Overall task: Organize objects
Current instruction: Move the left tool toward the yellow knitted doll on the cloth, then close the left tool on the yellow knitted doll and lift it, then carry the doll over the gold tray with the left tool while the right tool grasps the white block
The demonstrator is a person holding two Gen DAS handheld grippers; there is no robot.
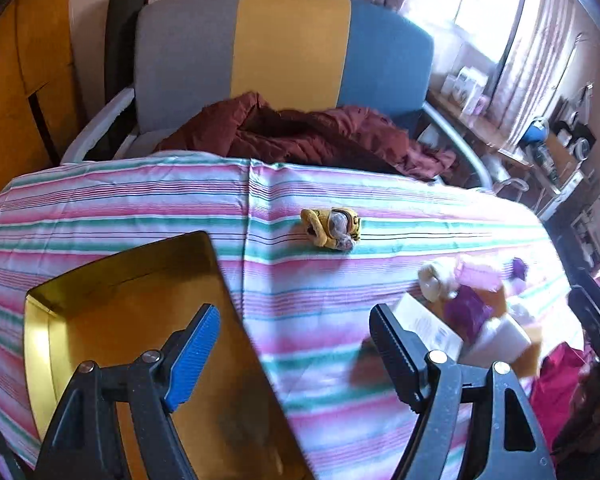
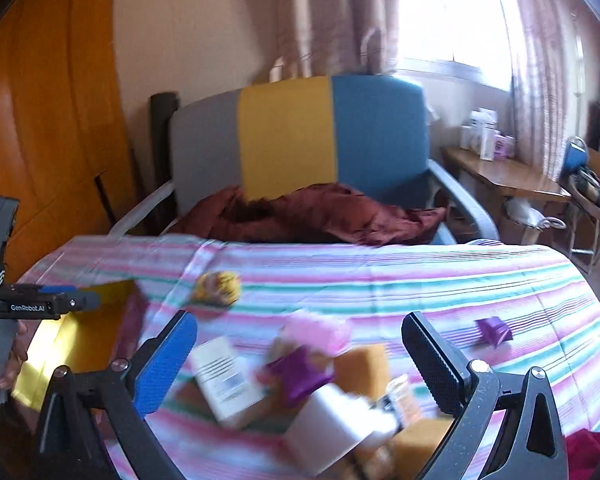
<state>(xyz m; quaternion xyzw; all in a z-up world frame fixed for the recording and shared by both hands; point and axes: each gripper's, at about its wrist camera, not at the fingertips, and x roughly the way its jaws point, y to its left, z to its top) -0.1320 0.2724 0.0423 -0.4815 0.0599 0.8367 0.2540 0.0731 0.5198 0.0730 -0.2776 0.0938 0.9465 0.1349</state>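
Left gripper (image 1: pixel 296 344): my jaws apart, empty, over the gold tray (image 1: pixel 140 304) at lower left.
Right gripper (image 2: pixel 300 356): jaws apart, holding nothing, above the blurred pile of small boxes (image 2: pixel 300 392).
Yellow toy (image 1: pixel 332 227): alone, mid-frame on the striped tabletop (image 1: pixel 140 200).

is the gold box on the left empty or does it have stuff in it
Empty as far as shown: the gold box shows only bare floor and walls in the left wrist view. Its near end is hidden behind the left gripper.
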